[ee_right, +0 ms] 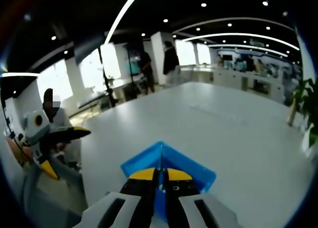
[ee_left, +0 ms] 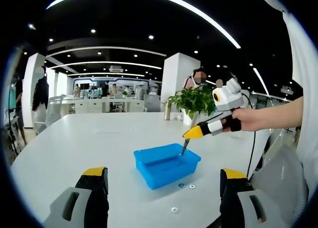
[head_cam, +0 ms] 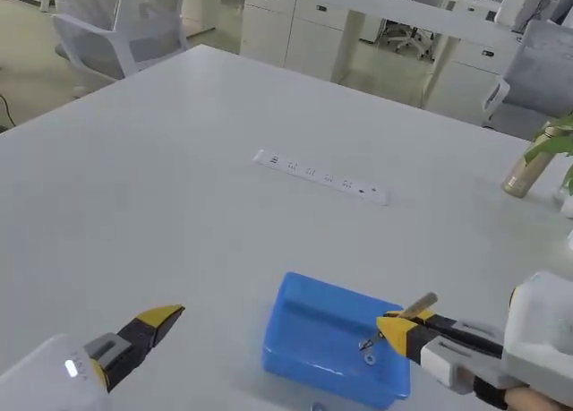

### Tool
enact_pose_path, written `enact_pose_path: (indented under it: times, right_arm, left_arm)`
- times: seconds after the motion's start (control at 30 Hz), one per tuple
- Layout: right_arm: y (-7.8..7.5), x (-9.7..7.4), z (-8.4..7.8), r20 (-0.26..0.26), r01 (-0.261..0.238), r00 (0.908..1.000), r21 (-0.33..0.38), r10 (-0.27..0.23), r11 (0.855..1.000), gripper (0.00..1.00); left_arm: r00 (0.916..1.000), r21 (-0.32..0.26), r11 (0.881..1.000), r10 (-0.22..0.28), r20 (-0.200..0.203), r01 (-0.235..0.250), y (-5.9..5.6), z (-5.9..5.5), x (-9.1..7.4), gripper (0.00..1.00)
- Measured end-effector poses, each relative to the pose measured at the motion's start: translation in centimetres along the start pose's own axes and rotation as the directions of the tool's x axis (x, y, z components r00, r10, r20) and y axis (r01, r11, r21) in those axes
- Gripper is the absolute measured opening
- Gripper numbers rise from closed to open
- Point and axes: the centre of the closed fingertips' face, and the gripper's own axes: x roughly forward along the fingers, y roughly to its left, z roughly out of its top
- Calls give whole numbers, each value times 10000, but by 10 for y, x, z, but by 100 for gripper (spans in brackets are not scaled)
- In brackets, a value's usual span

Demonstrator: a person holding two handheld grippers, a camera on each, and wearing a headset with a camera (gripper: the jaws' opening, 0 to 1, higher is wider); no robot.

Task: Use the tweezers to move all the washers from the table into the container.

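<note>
Both jaws of the right gripper (head_cam: 391, 326) are pressing together on the tweezers (ee_left: 185, 146), whose thin points are reaching down into the blue container (head_cam: 309, 326) near its right-hand end. Something small is showing at the points in the head view, but it is too small to tell whether it is a washer in their grip. In the right gripper view the jaws are sitting shut over the container's near corner, with only a thin sliver of the tweezers showing between them. The left gripper (ee_left: 164, 171) is hovering to the left of the container, well apart from it. Its jaws are standing wide apart and carrying nothing, as its own view is showing. Three washers (ee_left: 182, 185) are lying flat on the white bench (head_cam: 179, 160) just beside the container, on the side facing the left gripper. Farther out, a white power strip (head_cam: 318, 175) is lying flat in the middle of the bench, and a potted plant (ee_left: 194, 100) is standing near the far edge.
</note>
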Motion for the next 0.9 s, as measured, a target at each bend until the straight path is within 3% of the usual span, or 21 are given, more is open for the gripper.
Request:
enact_pose_path:
  times: [0.3,0.9]
  right_arm:
    - [-18,17,-5,-390,337,9987,-111,-341,9994,3]
    - [-19,45,-16,-987,27,9951,-212,-48,9998,3]
  left_arm:
    - [9997,-54,9999,-127,-196,126,-2,-4,1,96]
    - [9992,-15,10000,-80,-402,79,-1,-7,3,95]
